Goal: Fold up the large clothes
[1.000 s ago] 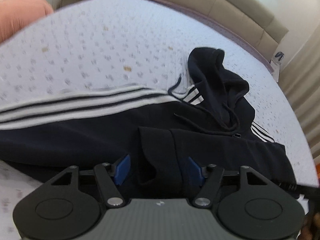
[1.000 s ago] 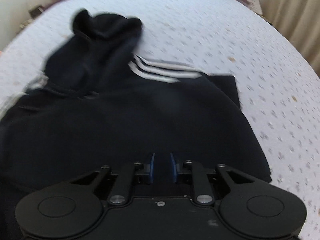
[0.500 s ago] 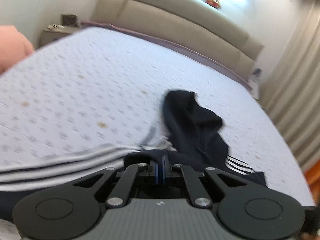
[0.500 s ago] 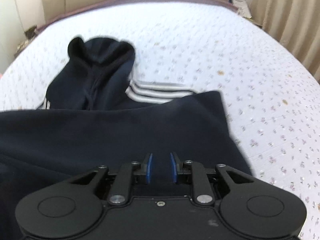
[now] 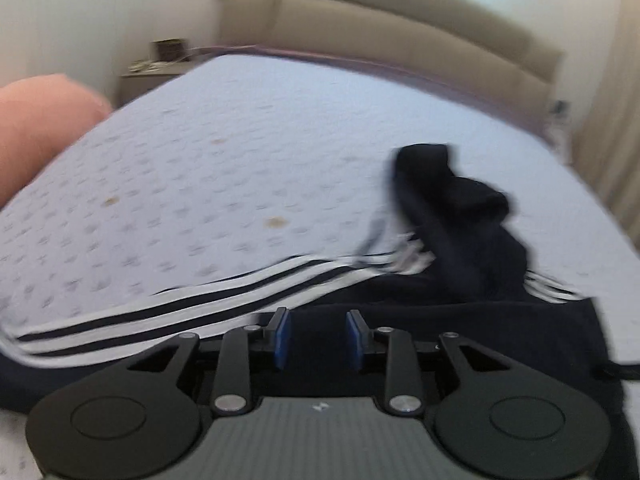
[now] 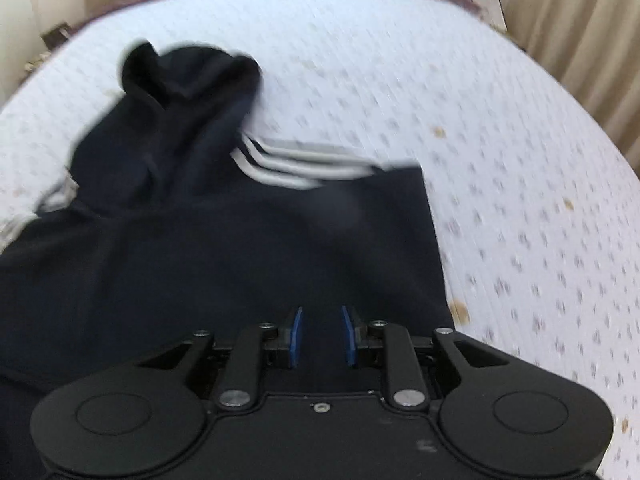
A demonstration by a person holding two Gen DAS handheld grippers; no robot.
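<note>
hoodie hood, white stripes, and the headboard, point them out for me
hood [image 6: 188,80]: right wrist view, middle of the dark bunched hood
stripes [image 5: 192,308]: left wrist view, middle white band on the sleeve
headboard [image 5: 400,28]: left wrist view, beige padded panel

Each tool has black linkage arms with silver pivot screws and blue pads. The left tool carries a ribbed grey housing. The right tool has a plain black one.
</note>
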